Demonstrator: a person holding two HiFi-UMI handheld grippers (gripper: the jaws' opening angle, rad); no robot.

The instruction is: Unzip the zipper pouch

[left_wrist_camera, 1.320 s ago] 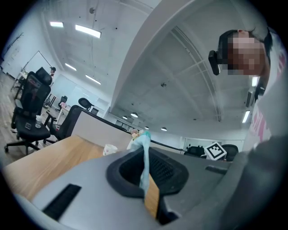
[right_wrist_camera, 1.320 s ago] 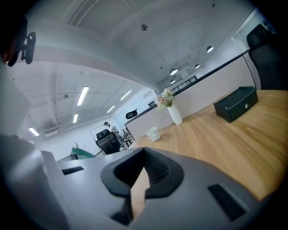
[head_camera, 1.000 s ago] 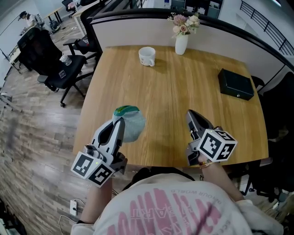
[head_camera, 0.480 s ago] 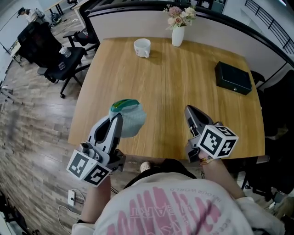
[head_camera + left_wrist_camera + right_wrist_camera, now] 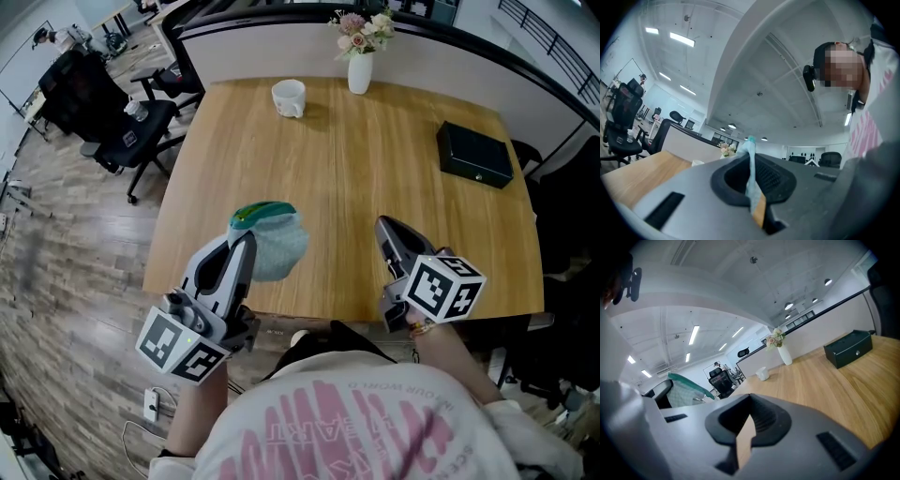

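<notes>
A pale checked zipper pouch [image 5: 278, 246] with a green zipper edge hangs above the near left part of the wooden table [image 5: 356, 169]. My left gripper [image 5: 246, 240] is shut on its near edge and holds it in the air. The left gripper view shows the thin pouch fabric [image 5: 751, 174] pinched between the jaws. My right gripper [image 5: 383, 228] is to the right, apart from the pouch, shut and holding nothing. From the right gripper view the pouch [image 5: 683, 391] appears at the left, beyond the shut right gripper [image 5: 746, 433].
A white mug [image 5: 289, 97] and a white vase of flowers [image 5: 360, 67] stand at the table's far side. A black box [image 5: 474, 155] lies at the right. Black office chairs [image 5: 103, 117] stand on the wood floor to the left. A partition wall runs behind the table.
My left gripper has carried the pouch a little to the right and upward. The right gripper has barely shifted.
</notes>
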